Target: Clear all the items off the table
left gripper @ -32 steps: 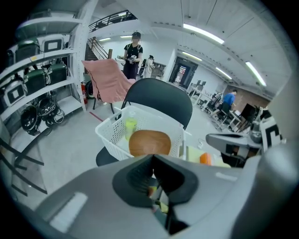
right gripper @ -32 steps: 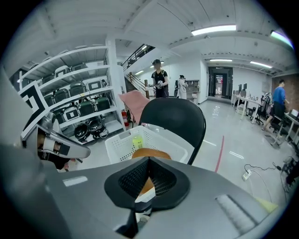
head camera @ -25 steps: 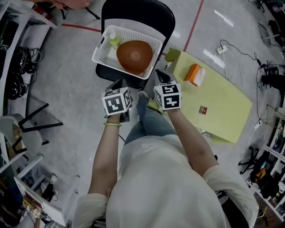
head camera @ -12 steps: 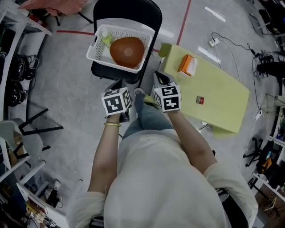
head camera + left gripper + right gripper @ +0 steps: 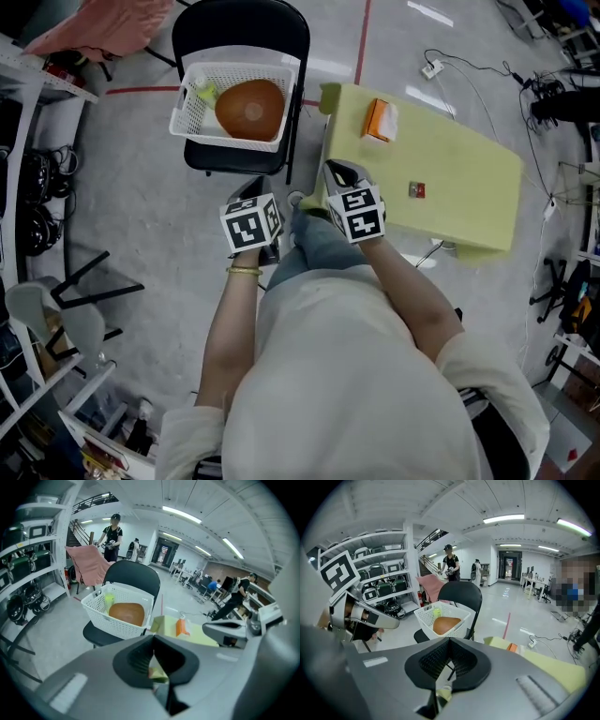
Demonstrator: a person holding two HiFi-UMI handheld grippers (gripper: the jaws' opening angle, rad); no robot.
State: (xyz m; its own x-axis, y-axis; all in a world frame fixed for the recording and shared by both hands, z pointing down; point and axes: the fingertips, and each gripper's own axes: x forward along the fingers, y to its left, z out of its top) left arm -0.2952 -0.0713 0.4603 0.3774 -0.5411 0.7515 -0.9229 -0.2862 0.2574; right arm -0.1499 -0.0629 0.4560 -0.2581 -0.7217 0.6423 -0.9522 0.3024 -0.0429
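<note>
Left gripper (image 5: 247, 187) state: fingers clenched together, nothing gripped
Right gripper (image 5: 339, 172) state: fingers clenched together, likewise empty
Hold posture: both grippers sit side by side, angled downward in front of the torso; I judge this an unloaded posture between drop point and table
Orange box (image 5: 379, 120): on the table (image 5: 459, 187), ahead and slightly right of the right fingertips, close to the near corner
Small red item (image 5: 417, 190): on the table, further right of the right fingertips, well apart from the box
Basket (image 5: 187, 103): on the chair (image 5: 239, 23) seat, ahead of the left fingertips; holds a brown round item (image 5: 249, 108) and a green bottle (image 5: 204, 92) – I judge it the collection point, set beside the table to keep carries short
Task status: two items remain on the table, so not complete
Obstructions: table corner lies just beside the right fingertips – I would open the fingers before reaching for the box
Surroundings: cable and power strip (image 5: 430, 68) on the floor beyond the table; pink cloth (image 5: 103, 28) left of the chair
</note>
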